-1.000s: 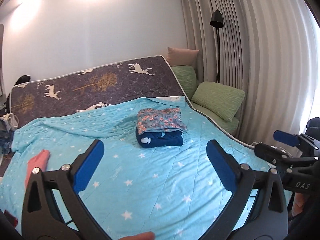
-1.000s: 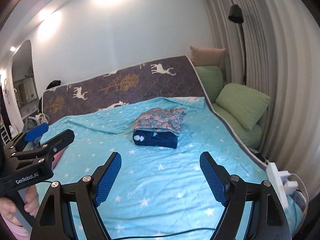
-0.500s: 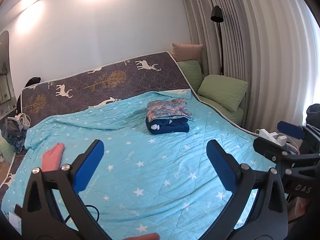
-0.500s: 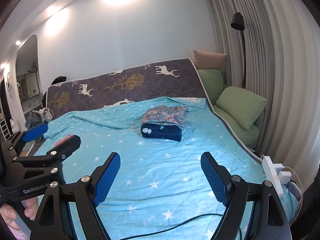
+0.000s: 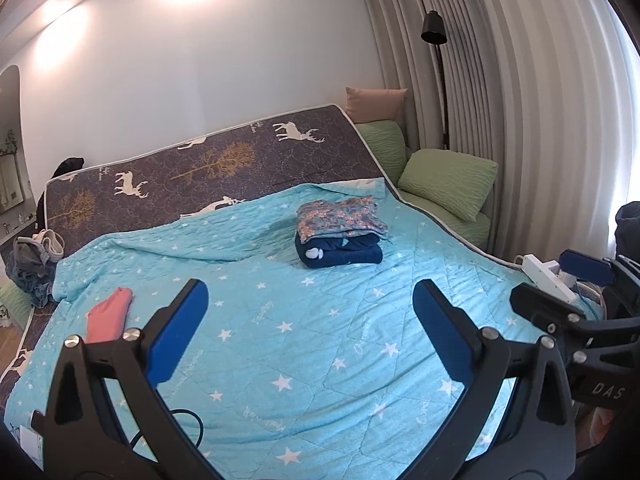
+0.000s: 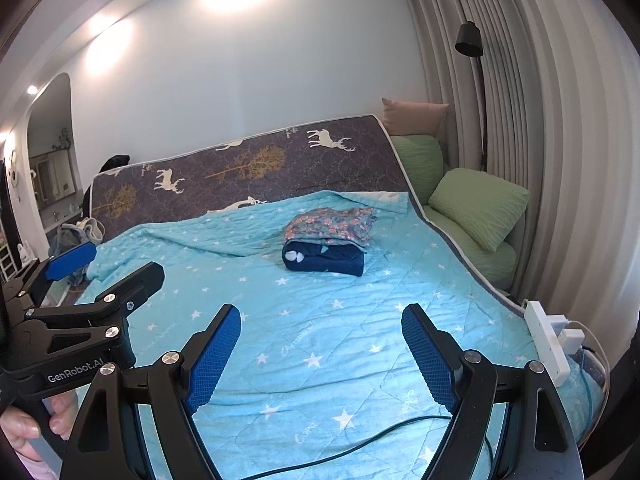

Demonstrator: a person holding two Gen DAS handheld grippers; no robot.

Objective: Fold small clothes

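Both tools have drawn back from the folded stack [image 5: 340, 232], left tool [image 5: 308, 328] and right tool [image 6: 320, 348] released and empty; the soft pink garment [image 5: 110, 314] at lower left wants gripping by its edge.

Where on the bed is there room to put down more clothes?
The blue star quilt is bare between the folded pile and the tongs, and left of the pile toward the pink garment. It is crowded by the clothes heap at the left edge.
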